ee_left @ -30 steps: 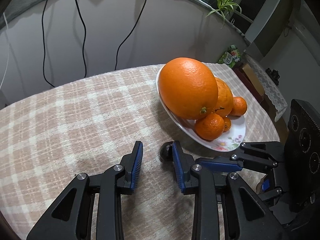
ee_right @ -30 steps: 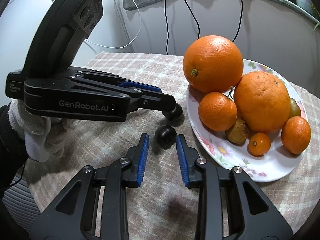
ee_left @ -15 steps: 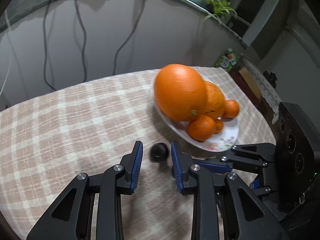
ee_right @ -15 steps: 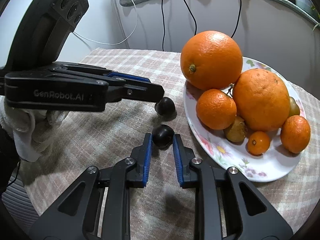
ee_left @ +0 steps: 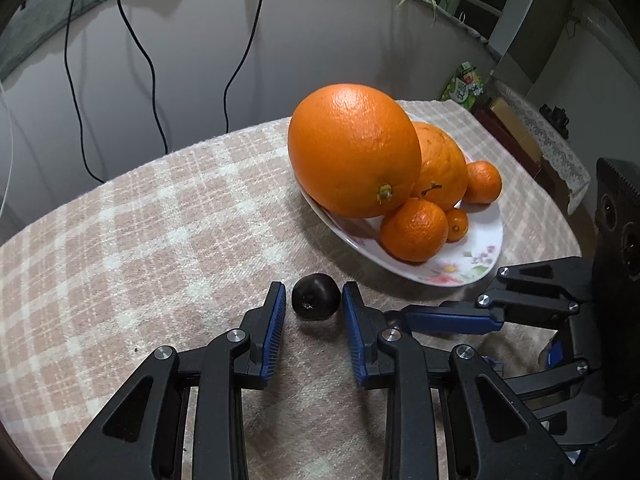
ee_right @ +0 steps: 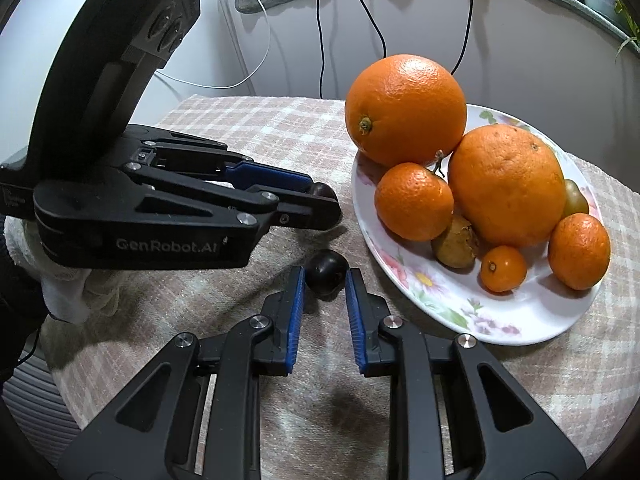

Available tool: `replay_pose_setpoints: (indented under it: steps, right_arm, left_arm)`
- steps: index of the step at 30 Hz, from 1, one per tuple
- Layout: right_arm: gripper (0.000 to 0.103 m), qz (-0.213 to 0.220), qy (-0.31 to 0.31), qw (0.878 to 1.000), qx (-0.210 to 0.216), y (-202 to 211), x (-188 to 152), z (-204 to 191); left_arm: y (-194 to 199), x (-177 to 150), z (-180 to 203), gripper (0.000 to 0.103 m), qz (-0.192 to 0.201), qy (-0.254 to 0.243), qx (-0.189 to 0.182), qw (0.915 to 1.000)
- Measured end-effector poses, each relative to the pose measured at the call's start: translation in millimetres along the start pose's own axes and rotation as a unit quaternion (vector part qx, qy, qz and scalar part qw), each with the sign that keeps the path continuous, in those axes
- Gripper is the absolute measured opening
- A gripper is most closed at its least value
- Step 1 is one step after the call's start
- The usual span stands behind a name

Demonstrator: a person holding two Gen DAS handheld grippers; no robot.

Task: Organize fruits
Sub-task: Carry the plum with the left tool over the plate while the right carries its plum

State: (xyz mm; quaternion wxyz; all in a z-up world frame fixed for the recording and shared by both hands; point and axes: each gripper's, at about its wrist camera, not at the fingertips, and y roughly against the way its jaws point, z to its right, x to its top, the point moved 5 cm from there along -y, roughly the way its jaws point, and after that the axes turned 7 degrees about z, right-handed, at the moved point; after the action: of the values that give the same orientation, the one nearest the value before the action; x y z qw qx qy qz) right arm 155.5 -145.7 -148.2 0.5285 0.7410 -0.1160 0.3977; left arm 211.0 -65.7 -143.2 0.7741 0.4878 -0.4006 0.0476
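Left wrist view: the left gripper (ee_left: 314, 308) now has a small dark round fruit (ee_left: 316, 297) between its blue pads, clamped at the fingertips. 1 second ago that fruit sat outside the right finger; the hand has slid sideways and the jaws have closed in around it. It looks lifted a little off the checked tablecloth (ee_left: 140, 240), with its shadow below. Just beyond is the flowered plate (ee_left: 460, 276), piled with 2 big oranges and several small ones. The other gripper reaches in from the right.

Right wrist view: the right gripper (ee_right: 325, 282) has shut on a 2nd dark fruit (ee_right: 326, 270); a second ago its jaws stood wider, with the fruit lying free ahead of them. This fruit rests on the cloth, just beside the rim of the plate (ee_right: 532, 334). The left gripper (ee_right: 320, 196) crosses the frame on the left, its own dark fruit showing at the tip.

Both loose fruits are now gripped, so the likely next step is lifting them onto the plate.
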Motion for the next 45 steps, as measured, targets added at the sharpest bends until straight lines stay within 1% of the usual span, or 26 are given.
replay_pose_setpoints:
  steps: [2,4,5,10,16,20,29,38,45]
  right_arm:
    - [0.022,-0.001,-0.001,1.000,0.001,0.6,-0.3,1.2]
    - [0.022,-0.001,-0.003,1.000,0.003,2.1,-0.9,2.5]
    - [0.022,0.000,-0.003,1.000,0.003,2.5,-0.8,2.7]
    - [0.022,0.001,-0.007,1.000,0.005,3.3,1.6,5.2]
    - [0.022,0.003,-0.006,1.000,0.007,9.9,0.1,6.9]
    - [0.022,0.005,-0.003,1.000,0.008,13.4,-0.7,6.2]
    - [0.022,0.009,-0.003,1.000,0.014,20.3,-2.6,8.1]
    - [0.022,0.035,-0.013,0.999,0.023,47.6,1.5,22.1]
    - [0.022,0.061,-0.021,0.998,0.017,71.8,7.0,42.1]
  left_arm:
    - [-2.3,0.4,3.9,0.026,0.003,-0.007,0.007,1.0000]
    - [-3.9,0.1,6.8,0.023,0.004,-0.015,0.012,0.9998]
    - [-4.4,-0.2,8.3,0.023,0.005,-0.017,0.015,0.9997]
    - [-2.7,-3.4,11.7,0.022,0.013,-0.015,0.021,0.9996]
    - [8.3,-5.9,19.2,0.022,0.029,-0.013,0.034,0.9989]
    - [16.5,-9.1,29.6,0.022,0.038,-0.021,0.043,0.9981]
    - [31.7,-18.6,31.3,0.022,0.056,-0.002,0.051,0.9971]
    - [48.4,-15.9,38.9,0.022,0.080,0.011,0.052,0.9954]
    - [52.9,-0.4,55.2,0.022,0.100,0.013,0.046,0.9938]
